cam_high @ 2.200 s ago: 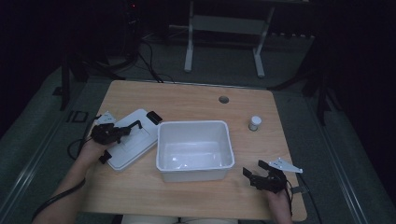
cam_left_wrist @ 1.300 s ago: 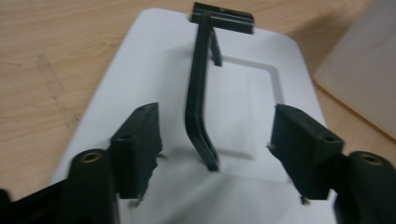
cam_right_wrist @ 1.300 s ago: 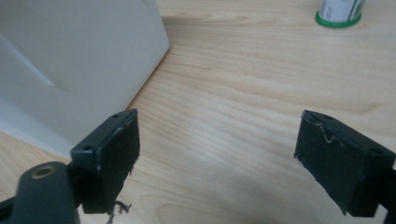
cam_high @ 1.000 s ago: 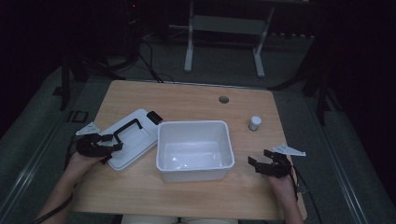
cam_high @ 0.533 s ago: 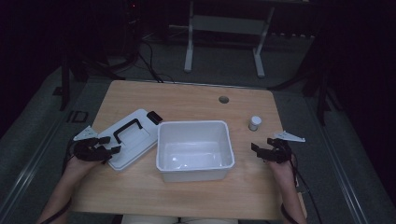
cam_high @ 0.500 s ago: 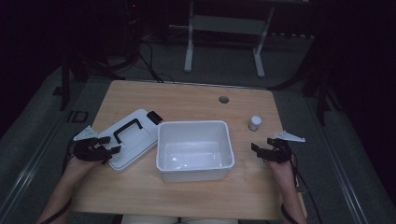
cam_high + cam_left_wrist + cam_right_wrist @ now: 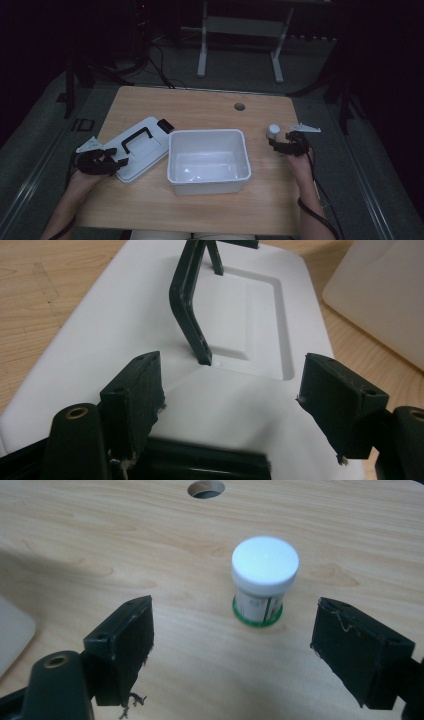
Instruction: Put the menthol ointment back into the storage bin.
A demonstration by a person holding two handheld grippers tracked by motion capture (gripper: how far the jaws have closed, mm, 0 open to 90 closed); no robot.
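Right gripper [image 7: 235, 640] fingers spread, jar [image 7: 264, 580] upright ahead, path clear. Left gripper [image 7: 230, 405] fingers spread over lid [image 7: 125, 330]; bin [image 7: 209, 160] between on tabletop [image 7: 200, 107].

Dim, underexposed high view with black surroundings; brighter, evenly lit gripper views, near foreground soft.

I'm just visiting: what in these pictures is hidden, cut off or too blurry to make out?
- Label on the small jar: right gripper view, print too small and blurred to read.
- White lid: left gripper view, near end hidden behind the left tool, far end cut by the top edge.
- White bin: high view, the glare-washed bottom hides what the small spot there is.
- Room beyond the table: high view, too dark.
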